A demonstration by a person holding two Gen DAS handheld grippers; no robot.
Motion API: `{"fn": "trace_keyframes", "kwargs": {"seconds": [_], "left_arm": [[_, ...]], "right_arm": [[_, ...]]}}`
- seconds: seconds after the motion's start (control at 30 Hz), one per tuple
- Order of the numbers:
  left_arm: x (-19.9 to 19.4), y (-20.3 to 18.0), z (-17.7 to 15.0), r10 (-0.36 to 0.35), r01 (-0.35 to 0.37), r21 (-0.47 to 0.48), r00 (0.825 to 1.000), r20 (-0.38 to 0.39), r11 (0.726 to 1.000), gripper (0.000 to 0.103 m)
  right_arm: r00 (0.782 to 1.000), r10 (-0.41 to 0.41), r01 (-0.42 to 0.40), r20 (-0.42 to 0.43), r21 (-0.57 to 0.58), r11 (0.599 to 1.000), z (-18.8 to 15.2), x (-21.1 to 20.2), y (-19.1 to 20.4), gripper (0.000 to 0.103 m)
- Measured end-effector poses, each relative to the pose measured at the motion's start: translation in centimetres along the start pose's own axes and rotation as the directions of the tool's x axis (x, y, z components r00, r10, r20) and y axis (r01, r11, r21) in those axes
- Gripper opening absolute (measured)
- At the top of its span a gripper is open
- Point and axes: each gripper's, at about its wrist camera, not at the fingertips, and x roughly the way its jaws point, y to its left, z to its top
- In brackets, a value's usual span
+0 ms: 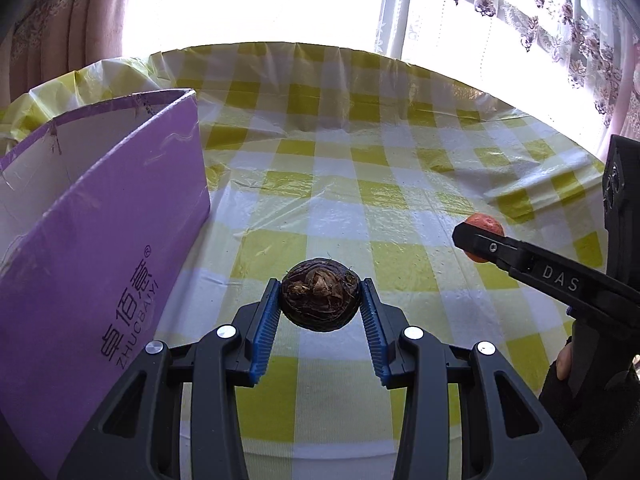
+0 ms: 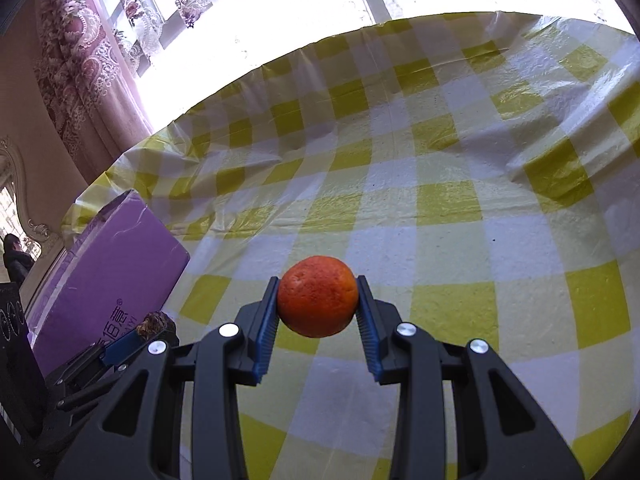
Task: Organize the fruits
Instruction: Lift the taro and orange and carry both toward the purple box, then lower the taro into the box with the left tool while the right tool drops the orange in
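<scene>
My left gripper (image 1: 320, 294) is shut on a dark brown, rough, round fruit (image 1: 319, 295), held above the yellow-and-white checked tablecloth (image 1: 360, 184). The blue pads press on both its sides. My right gripper (image 2: 318, 296) is shut on an orange (image 2: 317, 297), also held off the cloth. In the left wrist view the right gripper (image 1: 478, 240) reaches in from the right with the orange (image 1: 484, 222) peeking behind its black finger. In the right wrist view the left gripper (image 2: 148, 330) shows at the lower left with the brown fruit (image 2: 154, 322) by the purple box (image 2: 116, 264).
An open purple cardboard box (image 1: 100, 232) with white inner walls stands at the left of the table. A bright window and patterned curtains (image 1: 560, 28) lie behind the table's far edge. A person's gloved hand (image 1: 568, 376) holds the right gripper's handle.
</scene>
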Motion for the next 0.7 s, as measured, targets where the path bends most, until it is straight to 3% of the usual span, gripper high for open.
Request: {"fn": "trace_keyframes", "kwargs": {"seconds": [0.17,0.3,0.5,0.7], "left_arm": [[-4.5,-1.1,0.0,-0.012,0.003,0.087,0.995,0.095,0.996,0.039],[-8.6,-1.6,1.4,-0.036,0.011,0.125,0.979,0.202,0.992,0.039],[-13.0,0.3,3.7,-0.033,0.011,0.075,0.952,0.305,0.997,0.039],[-17.0,4.3,5.4,0.05,-0.037,-0.04,0.922,0.384,0.998,0.039]], "right_arm": [[0.999,0.024,-0.024,-0.026,-0.003,1.0,-1.5,-0.7,1.8,0.037],[0.998,0.049,-0.05,-0.028,-0.046,0.998,-1.9,-1.4,4.4,0.037],[0.991,0.135,-0.134,0.005,-0.117,0.984,-0.8,-3.2,9.2,0.037],[0.973,0.23,-0.219,0.036,-0.19,0.957,0.9,-4.6,14.1,0.037]]}}
